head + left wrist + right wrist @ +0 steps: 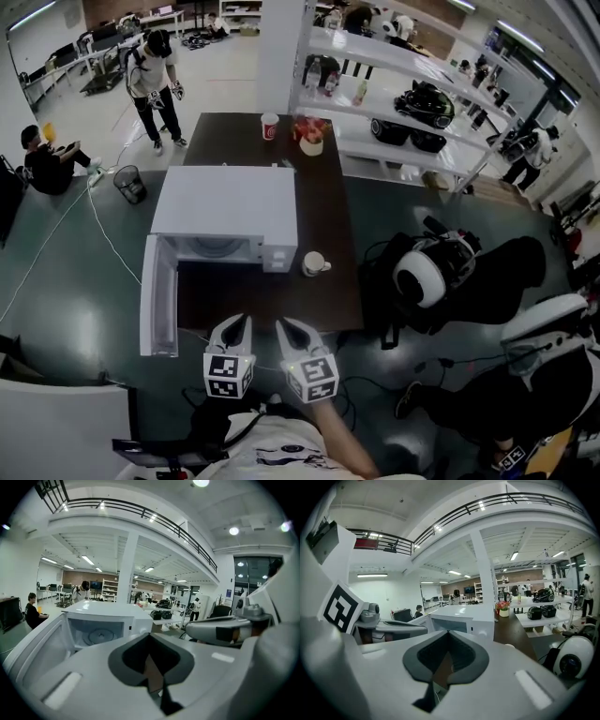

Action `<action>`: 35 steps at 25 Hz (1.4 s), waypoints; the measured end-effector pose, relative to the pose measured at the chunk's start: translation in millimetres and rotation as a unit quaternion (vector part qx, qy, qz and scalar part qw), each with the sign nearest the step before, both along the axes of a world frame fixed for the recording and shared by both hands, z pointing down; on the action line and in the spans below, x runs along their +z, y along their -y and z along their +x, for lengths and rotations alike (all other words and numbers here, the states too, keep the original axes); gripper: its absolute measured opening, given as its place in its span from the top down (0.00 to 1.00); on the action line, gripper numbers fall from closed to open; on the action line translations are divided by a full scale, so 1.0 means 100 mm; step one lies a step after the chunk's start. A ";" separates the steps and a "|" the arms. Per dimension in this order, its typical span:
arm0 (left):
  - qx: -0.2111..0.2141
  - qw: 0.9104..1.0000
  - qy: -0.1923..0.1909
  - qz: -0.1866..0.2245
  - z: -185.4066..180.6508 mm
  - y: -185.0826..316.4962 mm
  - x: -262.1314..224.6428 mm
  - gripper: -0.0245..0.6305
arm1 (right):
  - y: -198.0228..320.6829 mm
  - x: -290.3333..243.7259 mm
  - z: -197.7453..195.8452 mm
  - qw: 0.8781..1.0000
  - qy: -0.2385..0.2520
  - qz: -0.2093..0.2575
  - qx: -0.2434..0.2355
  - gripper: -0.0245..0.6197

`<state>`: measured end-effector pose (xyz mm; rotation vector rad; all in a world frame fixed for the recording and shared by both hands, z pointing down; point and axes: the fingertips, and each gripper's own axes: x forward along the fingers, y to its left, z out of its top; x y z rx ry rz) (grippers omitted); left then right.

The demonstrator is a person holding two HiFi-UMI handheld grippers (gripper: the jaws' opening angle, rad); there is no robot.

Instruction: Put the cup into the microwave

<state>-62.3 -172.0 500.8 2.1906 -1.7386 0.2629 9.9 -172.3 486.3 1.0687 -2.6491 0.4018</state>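
Note:
A white cup (314, 264) with a handle stands on the dark table (323, 211), just right of the white microwave (225, 220). The microwave's door (157, 298) hangs open toward the left, and its cavity with the round turntable (98, 634) is bare. Both grippers hover side by side above the table's near edge. My left gripper (241, 323) faces the open cavity, shut with nothing in it. My right gripper (285, 326) is shut and holds nothing; the cup lies ahead of it, a little to the right. The right gripper view shows the microwave (464, 618) ahead.
At the table's far end stand a red cup (270, 127) and a flower pot (310, 139). A white shelf unit (412, 84) runs along the right. A white helmet (422, 277) and black bags lie on the floor right of the table. People are in the far left.

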 end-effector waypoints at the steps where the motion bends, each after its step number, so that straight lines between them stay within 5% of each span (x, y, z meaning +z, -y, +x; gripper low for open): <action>1: 0.001 1.000 -0.003 0.000 -0.05 0.04 0.01 0.96 | 0.05 0.00 -0.04 1.000 -0.003 0.002 0.002 0.96; 11: 0.003 0.999 -0.029 -0.017 -0.54 0.33 0.18 0.96 | 0.36 0.11 -0.37 0.999 -0.027 -0.008 0.020 0.96; 19: 0.027 0.996 -0.051 -0.068 -0.61 0.25 0.43 0.96 | 0.19 0.32 -0.43 0.997 -0.055 -0.051 0.035 0.96; 32: 0.055 0.989 -0.008 -0.140 -0.09 0.47 1.03 0.96 | 0.63 1.01 0.26 0.988 -0.075 -0.107 0.078 0.96; 35: 0.050 0.986 0.000 -0.158 -0.10 0.52 1.05 0.96 | 0.93 1.16 0.42 0.985 -0.080 -0.118 0.099 0.86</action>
